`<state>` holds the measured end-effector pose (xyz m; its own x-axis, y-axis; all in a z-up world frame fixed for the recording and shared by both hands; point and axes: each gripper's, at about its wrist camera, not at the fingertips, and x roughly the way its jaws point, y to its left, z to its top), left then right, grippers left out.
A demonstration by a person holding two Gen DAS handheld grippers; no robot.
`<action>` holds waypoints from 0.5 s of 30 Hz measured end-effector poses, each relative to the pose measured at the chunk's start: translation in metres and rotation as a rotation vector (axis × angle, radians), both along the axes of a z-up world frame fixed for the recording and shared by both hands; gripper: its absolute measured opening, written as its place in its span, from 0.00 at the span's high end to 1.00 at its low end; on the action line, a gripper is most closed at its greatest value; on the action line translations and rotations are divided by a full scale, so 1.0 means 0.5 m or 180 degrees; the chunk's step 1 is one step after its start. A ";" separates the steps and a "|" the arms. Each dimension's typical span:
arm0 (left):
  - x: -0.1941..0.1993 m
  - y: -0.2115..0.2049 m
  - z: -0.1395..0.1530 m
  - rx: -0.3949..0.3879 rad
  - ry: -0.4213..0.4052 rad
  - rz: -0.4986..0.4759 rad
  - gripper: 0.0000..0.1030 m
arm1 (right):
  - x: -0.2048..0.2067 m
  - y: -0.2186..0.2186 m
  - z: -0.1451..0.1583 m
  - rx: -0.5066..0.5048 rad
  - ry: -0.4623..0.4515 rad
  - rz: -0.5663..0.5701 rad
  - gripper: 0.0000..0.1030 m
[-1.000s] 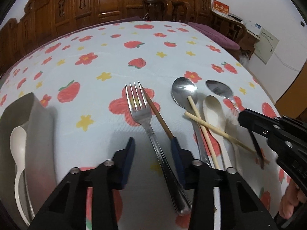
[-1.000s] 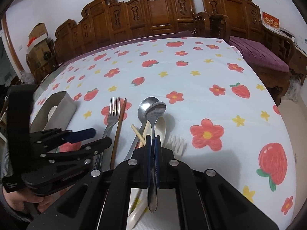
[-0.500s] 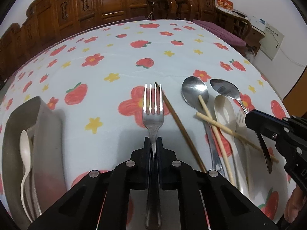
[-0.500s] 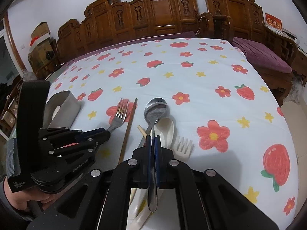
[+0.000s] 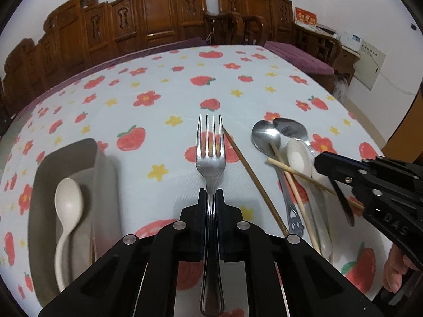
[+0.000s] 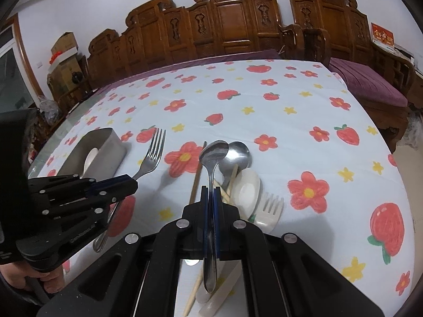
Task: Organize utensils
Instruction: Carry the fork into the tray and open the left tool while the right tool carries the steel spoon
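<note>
Both wrist cameras look steeply down along their jaws, close over the same floral tablecloth (image 5: 164, 100).

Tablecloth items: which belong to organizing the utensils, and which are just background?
Job:
- metal fork, in left gripper
- metal spoon, in right gripper
- metal tray holding white spoon
- second metal spoon, white plastic spoon, white plastic fork, chopsticks

Background:
- carved wooden chairs
- cardboard boxes
</note>
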<state>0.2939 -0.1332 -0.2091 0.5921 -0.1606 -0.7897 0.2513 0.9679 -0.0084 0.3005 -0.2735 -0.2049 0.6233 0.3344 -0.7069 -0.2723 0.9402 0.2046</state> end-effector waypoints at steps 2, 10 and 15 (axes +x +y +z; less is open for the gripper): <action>-0.010 0.002 0.010 -0.0011 -0.0043 -0.0013 0.94 | -0.003 0.004 0.003 0.0009 -0.0018 0.0012 0.95; -0.045 0.019 0.050 -0.0088 -0.0157 -0.0048 0.94 | -0.014 0.023 0.019 0.0032 -0.0096 0.0087 0.96; -0.058 0.047 0.082 -0.0124 -0.0238 -0.0014 0.94 | -0.027 0.044 0.033 0.0045 -0.0159 0.0164 0.96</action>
<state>0.2648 -0.1097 -0.1683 0.6484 -0.1930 -0.7364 0.2569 0.9661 -0.0271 0.2871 -0.2513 -0.1883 0.6393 0.3767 -0.6703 -0.3305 0.9217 0.2028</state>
